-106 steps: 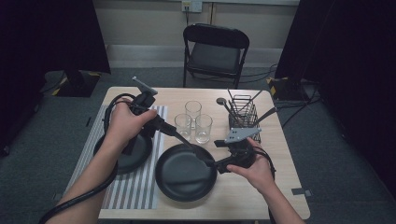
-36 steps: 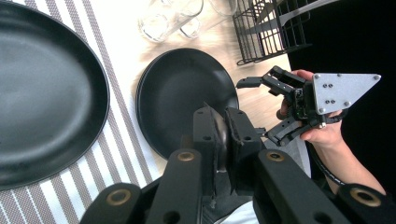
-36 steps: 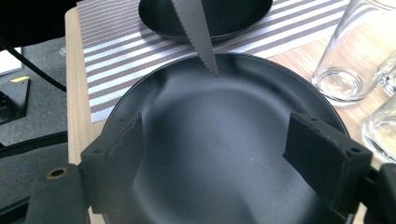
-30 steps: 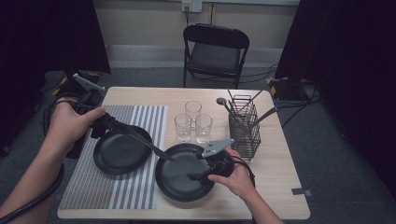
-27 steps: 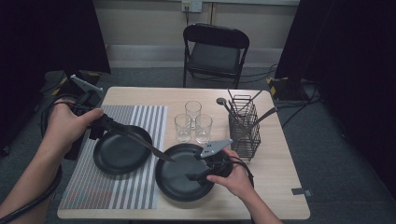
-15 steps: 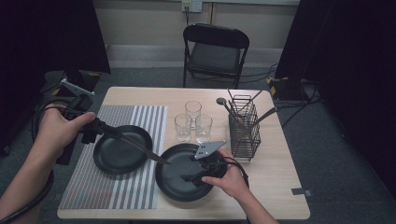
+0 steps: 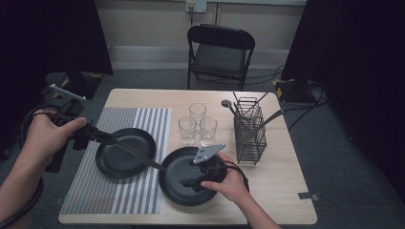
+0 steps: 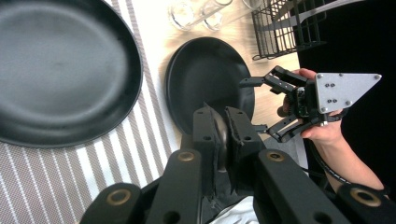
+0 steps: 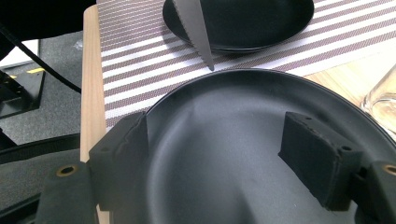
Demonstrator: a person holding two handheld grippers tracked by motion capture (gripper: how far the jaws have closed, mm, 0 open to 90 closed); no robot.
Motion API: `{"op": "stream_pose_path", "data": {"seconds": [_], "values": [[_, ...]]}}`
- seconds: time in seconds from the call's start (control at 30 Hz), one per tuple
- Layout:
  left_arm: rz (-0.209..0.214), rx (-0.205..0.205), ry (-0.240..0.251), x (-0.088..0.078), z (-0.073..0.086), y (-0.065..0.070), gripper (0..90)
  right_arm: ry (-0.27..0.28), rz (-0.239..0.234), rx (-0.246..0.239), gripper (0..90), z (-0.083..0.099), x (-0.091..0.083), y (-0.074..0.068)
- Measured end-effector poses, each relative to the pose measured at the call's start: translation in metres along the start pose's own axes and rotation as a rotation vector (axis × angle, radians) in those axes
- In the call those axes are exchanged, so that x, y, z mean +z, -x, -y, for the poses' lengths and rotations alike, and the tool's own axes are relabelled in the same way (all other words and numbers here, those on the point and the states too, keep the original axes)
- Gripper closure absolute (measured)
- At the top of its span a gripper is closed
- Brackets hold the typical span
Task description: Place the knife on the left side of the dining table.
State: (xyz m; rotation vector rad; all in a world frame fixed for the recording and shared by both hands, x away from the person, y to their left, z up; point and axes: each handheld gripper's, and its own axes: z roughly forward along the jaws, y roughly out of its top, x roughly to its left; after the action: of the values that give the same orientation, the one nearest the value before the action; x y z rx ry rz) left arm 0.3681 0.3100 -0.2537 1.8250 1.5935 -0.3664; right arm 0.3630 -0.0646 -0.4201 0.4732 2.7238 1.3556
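Note:
My left gripper point(image 7: 98, 138) hangs over the table's left edge, shut on the handle of a serrated knife point(image 7: 138, 155). The blade slants across the black plate point(image 7: 125, 151) on the striped placemat point(image 7: 119, 191), and its tip point(image 9: 196, 32) ends near the rim of a second black plate point(image 7: 184, 176). In the left gripper view my jaws point(image 8: 219, 126) clamp the handle. My right gripper point(image 7: 191, 176) stands open low over that second plate point(image 9: 233, 140), with only the plate's surface between its pads point(image 9: 317, 154). The left gripper view shows it point(image 8: 261, 107) at the plate's right edge.
Three empty glasses point(image 7: 197, 125) stand behind the plates. A black wire basket point(image 7: 249, 129) with utensils is at the right. A folding chair point(image 7: 220, 52) stands beyond the table's far edge. Bare wood lies at the front right point(image 7: 277, 200).
My left hand has drawn the knife leftward and nearer, off the table's left edge, so the blade tip has pulled back toward the second plate's rim. The right gripper has crept left over that plate.

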Motion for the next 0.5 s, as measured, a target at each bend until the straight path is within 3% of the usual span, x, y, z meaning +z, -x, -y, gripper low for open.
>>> {"op": "stream_pose_path", "data": {"seconds": [0.27,0.5], "values": [[-0.018,-0.009,0.002,-0.006,0.004,-0.008,83.8,0.013,-0.011,0.0,22.9,-0.002,0.006,-0.001],[-0.007,-0.024,0.007,-0.012,0.006,-0.013,83.7,0.01,-0.024,-0.005,22.9,-0.004,0.013,-0.002]]}}
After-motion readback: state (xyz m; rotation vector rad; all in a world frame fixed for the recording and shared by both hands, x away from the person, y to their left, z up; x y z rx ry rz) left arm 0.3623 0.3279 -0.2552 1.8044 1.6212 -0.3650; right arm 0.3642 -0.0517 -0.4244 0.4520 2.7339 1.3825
